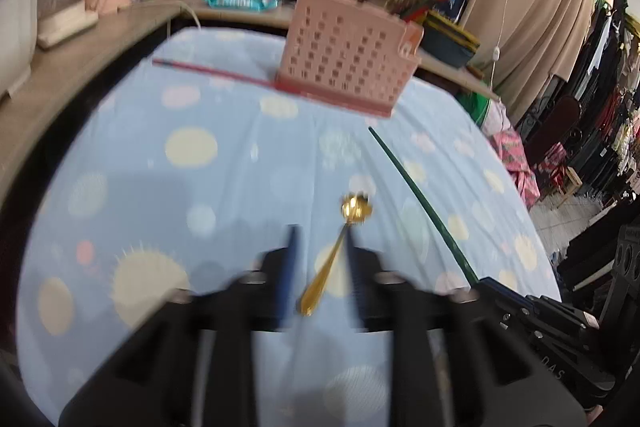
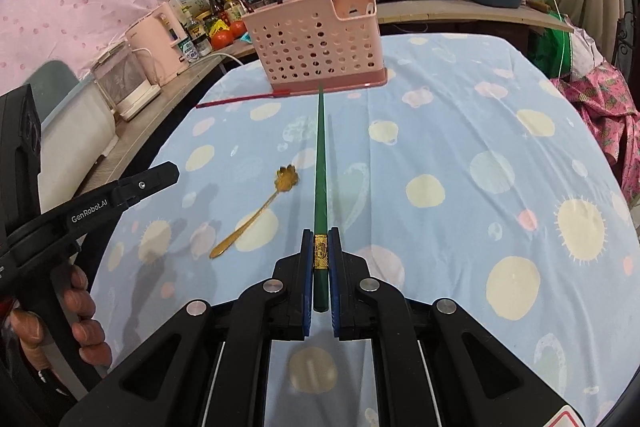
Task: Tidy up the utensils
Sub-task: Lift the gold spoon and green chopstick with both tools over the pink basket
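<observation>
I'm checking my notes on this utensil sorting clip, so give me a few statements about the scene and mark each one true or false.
1. The right gripper is shut on the green chopstick. True.
2. The gold spoon stands inside the pink utensil holder. False: it lies flat on the tablecloth.
3. A red chopstick lies on the cloth beside the holder. True.
4. The left gripper is clamped on the spoon. False: it is open, the spoon lying between its fingers.
5. The holder is empty. False: chopsticks stand in it.
</observation>
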